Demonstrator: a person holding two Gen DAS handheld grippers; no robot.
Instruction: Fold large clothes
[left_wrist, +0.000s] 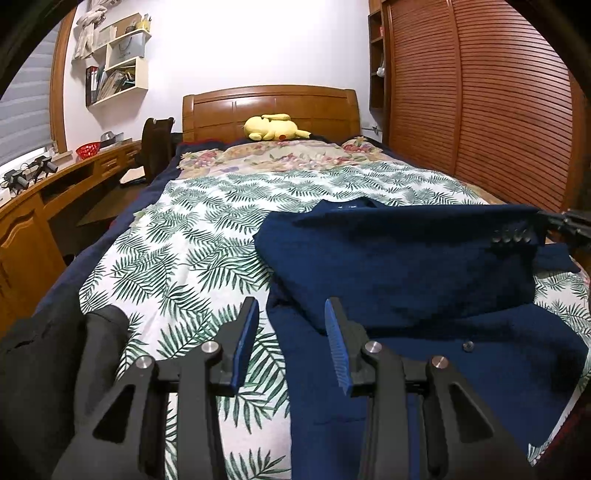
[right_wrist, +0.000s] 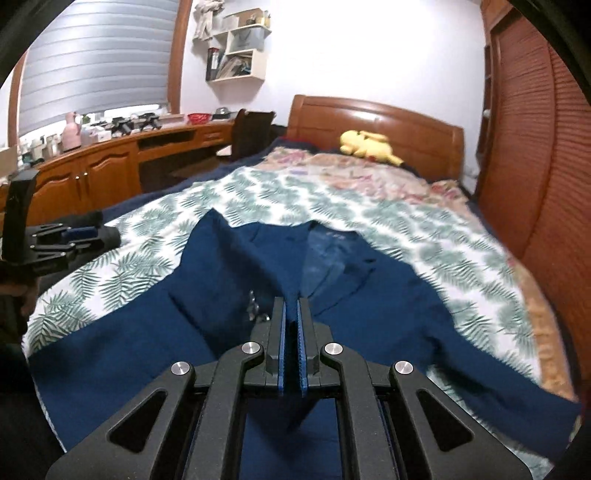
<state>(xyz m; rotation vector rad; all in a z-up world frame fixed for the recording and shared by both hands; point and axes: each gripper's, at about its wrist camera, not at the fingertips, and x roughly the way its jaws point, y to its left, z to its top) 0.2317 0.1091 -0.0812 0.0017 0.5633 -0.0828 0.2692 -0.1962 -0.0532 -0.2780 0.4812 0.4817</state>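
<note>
A navy blue suit jacket (left_wrist: 406, 258) lies on the bed's fern-print sheet (left_wrist: 192, 236), with one sleeve folded across its body. My left gripper (left_wrist: 291, 314) is open and empty, hovering at the jacket's left edge. My right gripper (right_wrist: 291, 314) is shut on a fold of the jacket's sleeve (right_wrist: 288, 280) and holds it over the jacket (right_wrist: 236, 258). The right gripper also shows at the right edge of the left wrist view (left_wrist: 569, 225), at the sleeve cuff with its buttons (left_wrist: 511, 236). The left gripper appears at the far left of the right wrist view (right_wrist: 79, 234).
A yellow plush toy (left_wrist: 273, 127) lies by the wooden headboard (left_wrist: 269, 107). A wooden desk (left_wrist: 44, 192) and a chair (left_wrist: 157, 147) stand to the left of the bed. A slatted wardrobe (left_wrist: 480, 92) stands to the right. Dark clothing (left_wrist: 48, 354) lies at the bed's near left.
</note>
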